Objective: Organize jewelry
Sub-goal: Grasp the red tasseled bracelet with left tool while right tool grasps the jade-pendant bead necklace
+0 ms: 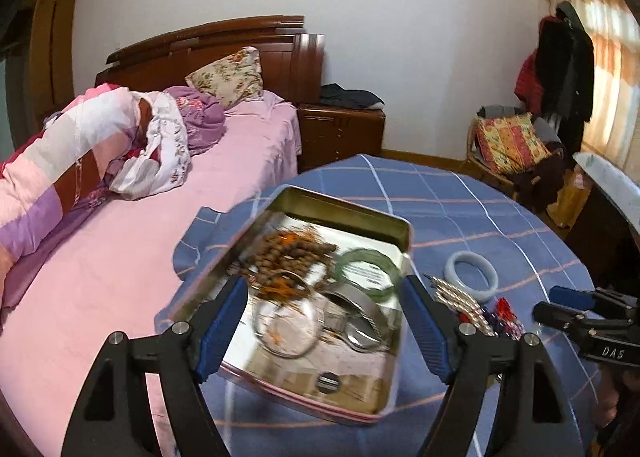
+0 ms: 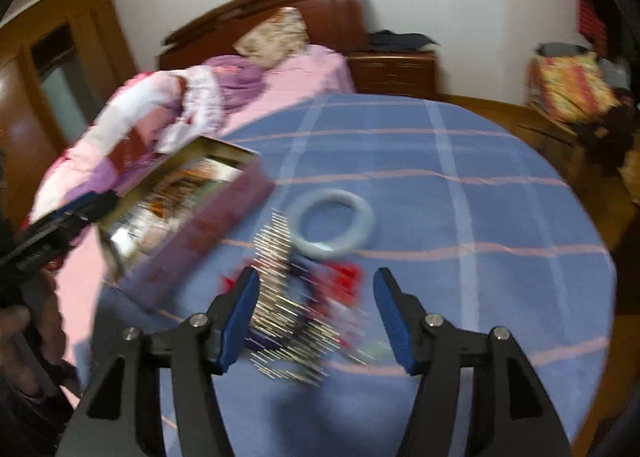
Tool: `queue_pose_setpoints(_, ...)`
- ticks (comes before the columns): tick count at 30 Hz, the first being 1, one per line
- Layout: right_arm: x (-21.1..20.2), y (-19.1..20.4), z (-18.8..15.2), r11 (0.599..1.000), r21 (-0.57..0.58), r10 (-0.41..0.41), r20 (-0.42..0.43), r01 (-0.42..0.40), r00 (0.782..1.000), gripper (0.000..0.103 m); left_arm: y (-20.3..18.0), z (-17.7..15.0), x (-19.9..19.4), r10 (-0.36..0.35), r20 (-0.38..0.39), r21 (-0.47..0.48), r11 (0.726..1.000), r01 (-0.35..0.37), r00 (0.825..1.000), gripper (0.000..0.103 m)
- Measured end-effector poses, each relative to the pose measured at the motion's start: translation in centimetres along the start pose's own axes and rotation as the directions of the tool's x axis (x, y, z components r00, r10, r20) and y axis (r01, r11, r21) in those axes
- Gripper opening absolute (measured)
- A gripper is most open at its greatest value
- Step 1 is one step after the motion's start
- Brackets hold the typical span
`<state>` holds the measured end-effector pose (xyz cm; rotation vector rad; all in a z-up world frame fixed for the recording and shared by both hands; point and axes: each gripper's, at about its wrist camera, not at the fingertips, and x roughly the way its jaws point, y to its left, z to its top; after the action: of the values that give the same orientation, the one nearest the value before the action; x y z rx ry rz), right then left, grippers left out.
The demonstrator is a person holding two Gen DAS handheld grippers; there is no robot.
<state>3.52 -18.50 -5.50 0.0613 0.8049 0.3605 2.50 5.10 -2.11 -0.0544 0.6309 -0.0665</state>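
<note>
Both tools gape, gripping nothing: the left gripper (image 1: 324, 321) straddles the open tin (image 1: 394, 231) of jewelry, the right gripper (image 2: 316, 321) hovers over a blurred bead heap (image 2: 296, 321) (pale bangle (image 2: 330, 225) at twelve o'clock).

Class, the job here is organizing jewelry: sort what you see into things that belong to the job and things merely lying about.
Belongs to the job:
- open tin
- brown bead string in it
- green bangle in it
- pale blue bangle on the cloth
- pearl strands
- left gripper, right gripper

Lying about:
- floral pillow
- quilt
- nightstand
- hanging coats
</note>
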Motion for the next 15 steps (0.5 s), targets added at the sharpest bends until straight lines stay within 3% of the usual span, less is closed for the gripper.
queue_pose_setpoints(5,-0.2,-2.2,-1.2,0.998,0.035,-0.042,-0.026,0.043,0.999,0.054,-2.6,-1.0,0.5,-0.019,-0.035,0.047,0.999,0.02,0.999,0.078)
queue_pose_setpoints(15,1.4,-0.9,-1.1,0.999,-0.027,-0.035,-0.035,0.034,0.999,0.047,-7.1,-2.0,0.1,-0.076,-0.051,0.133,0.988,0.082,0.996,0.078)
